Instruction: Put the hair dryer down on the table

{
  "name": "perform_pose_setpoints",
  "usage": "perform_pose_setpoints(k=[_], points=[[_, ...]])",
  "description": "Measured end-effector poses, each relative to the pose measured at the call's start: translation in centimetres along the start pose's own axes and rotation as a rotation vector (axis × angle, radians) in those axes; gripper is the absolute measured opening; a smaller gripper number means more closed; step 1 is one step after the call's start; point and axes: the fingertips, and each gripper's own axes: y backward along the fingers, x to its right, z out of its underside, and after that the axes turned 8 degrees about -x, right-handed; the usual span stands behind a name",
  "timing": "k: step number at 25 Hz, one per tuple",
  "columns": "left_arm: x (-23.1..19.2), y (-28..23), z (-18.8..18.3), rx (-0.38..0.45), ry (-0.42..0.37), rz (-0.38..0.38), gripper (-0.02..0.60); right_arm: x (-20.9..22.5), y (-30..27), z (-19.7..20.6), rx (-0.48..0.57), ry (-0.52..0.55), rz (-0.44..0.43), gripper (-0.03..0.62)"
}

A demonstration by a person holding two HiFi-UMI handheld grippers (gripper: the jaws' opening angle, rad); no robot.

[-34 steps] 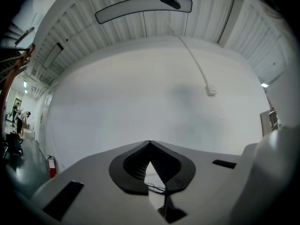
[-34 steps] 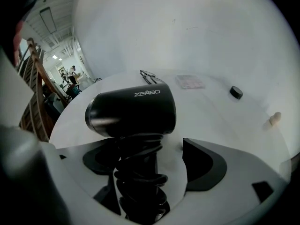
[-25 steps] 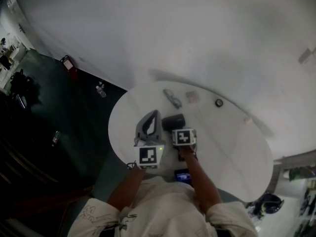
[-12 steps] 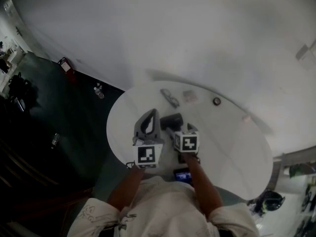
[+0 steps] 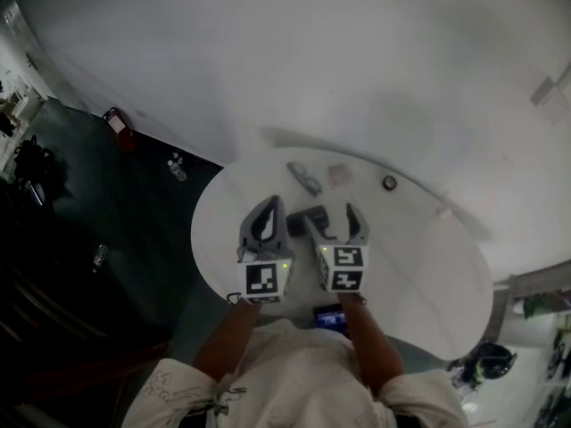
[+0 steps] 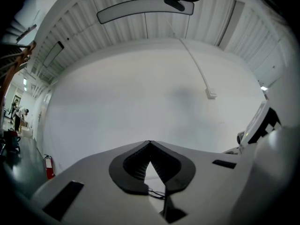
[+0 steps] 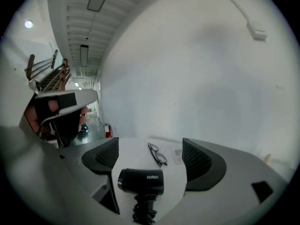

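The black hair dryer (image 7: 140,181) lies on its side on the round white table (image 5: 419,266), its cord (image 7: 143,211) bunched toward me. In the head view the hair dryer (image 5: 308,214) rests just ahead of my right gripper (image 5: 329,216). My right gripper (image 7: 150,145) is open, its pads (image 7: 199,165) apart on either side of the dryer and not touching it. To its left my left gripper (image 5: 277,202) is shut and holds nothing. In the left gripper view, my left gripper (image 6: 150,143) has its tips pressed together.
A pair of glasses (image 7: 157,153) and a small clear packet (image 7: 177,154) lie beyond the dryer. A small dark round object (image 5: 389,183) and a small white item (image 5: 443,212) sit toward the right rim. A phone (image 5: 328,316) lies at the near edge.
My right gripper has opened, let go of the hair dryer and drawn back toward me. The dryer stays on the table. The left gripper has hardly moved.
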Motion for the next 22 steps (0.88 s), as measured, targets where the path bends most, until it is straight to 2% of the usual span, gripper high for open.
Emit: perform_pose_setpoints(k=[4,9,12,22], points=[[0.0,0.1,-0.8,0.005,0.008,0.003,-0.005,0.0,2.5,-4.3,0.164,0.054,0.051,0.436],[0.1,0.1,-1.8,0.028,0.005,0.009,-0.005,0.4,5.0,-7.9,0.321,0.079,0.071,0.433],[0.2,0.2,-2.2,0.027,0.026,0.008,-0.005,0.8,6.2,-8.9,0.375,0.100,0.084,0.433],[1.1,0.3,-2.5,0.034,0.016,0.025,-0.005,1.0,9.7,-11.5,0.497,0.116,0.116,0.433]])
